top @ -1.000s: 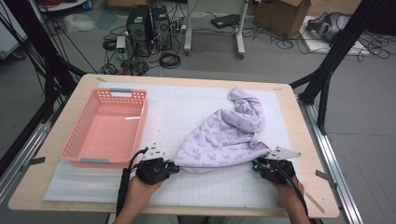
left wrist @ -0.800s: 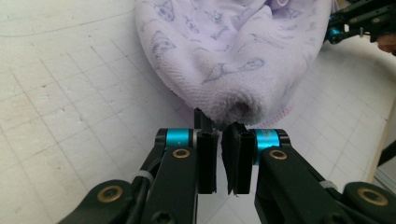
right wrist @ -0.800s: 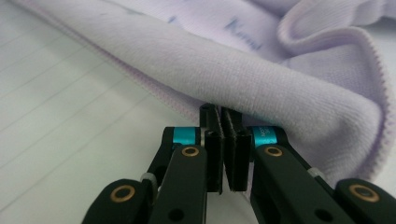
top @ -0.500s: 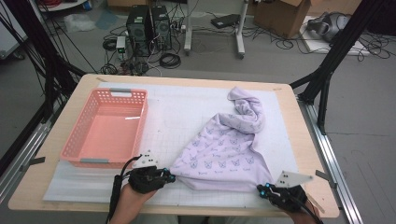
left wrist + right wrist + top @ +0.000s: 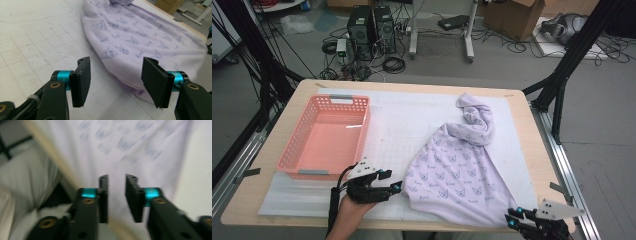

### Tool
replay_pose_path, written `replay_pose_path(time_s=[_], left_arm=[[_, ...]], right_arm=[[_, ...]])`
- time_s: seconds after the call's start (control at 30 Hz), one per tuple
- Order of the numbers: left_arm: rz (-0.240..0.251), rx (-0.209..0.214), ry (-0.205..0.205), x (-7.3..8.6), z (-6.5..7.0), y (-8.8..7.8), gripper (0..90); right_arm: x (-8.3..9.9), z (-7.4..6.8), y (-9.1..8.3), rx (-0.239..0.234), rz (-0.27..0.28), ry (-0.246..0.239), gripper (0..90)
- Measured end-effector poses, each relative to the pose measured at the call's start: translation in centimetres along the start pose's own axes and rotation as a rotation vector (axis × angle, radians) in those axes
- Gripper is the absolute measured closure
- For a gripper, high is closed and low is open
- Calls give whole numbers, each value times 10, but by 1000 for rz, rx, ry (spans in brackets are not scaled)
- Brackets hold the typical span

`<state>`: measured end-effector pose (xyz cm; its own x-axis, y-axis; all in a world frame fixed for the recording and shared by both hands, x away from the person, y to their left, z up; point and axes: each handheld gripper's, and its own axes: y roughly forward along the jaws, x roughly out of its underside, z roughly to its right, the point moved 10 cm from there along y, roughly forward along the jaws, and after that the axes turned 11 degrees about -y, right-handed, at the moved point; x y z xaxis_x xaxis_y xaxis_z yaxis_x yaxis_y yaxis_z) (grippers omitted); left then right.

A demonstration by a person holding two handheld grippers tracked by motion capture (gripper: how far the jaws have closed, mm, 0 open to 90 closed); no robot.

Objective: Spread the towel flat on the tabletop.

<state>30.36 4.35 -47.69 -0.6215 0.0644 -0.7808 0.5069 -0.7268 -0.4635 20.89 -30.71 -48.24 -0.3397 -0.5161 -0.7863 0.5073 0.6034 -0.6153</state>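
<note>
Lilac printed fleece cloth (image 5: 457, 170) lies spread at the table's lower centre; my left tongs (image 5: 396, 187) and right tongs (image 5: 511, 219) have just opened, gripping nothing.

The left gripper (image 5: 398, 187) lies low and level at the near left, held in a hand (image 5: 348, 212) that comes up from the bottom edge; its jaws have just been opening and stand wide, nothing between them. The right gripper (image 5: 510, 218) sits at the near right corner, jaws slightly parted after just opening.
</note>
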Motion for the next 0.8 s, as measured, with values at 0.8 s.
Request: replay_pose_path(time_s=[0.8], left_arm=[[51, -98, -16, -57, -37, 69, 386]], right_arm=[[-52, 119, 125, 361, -147, 65, 644]])
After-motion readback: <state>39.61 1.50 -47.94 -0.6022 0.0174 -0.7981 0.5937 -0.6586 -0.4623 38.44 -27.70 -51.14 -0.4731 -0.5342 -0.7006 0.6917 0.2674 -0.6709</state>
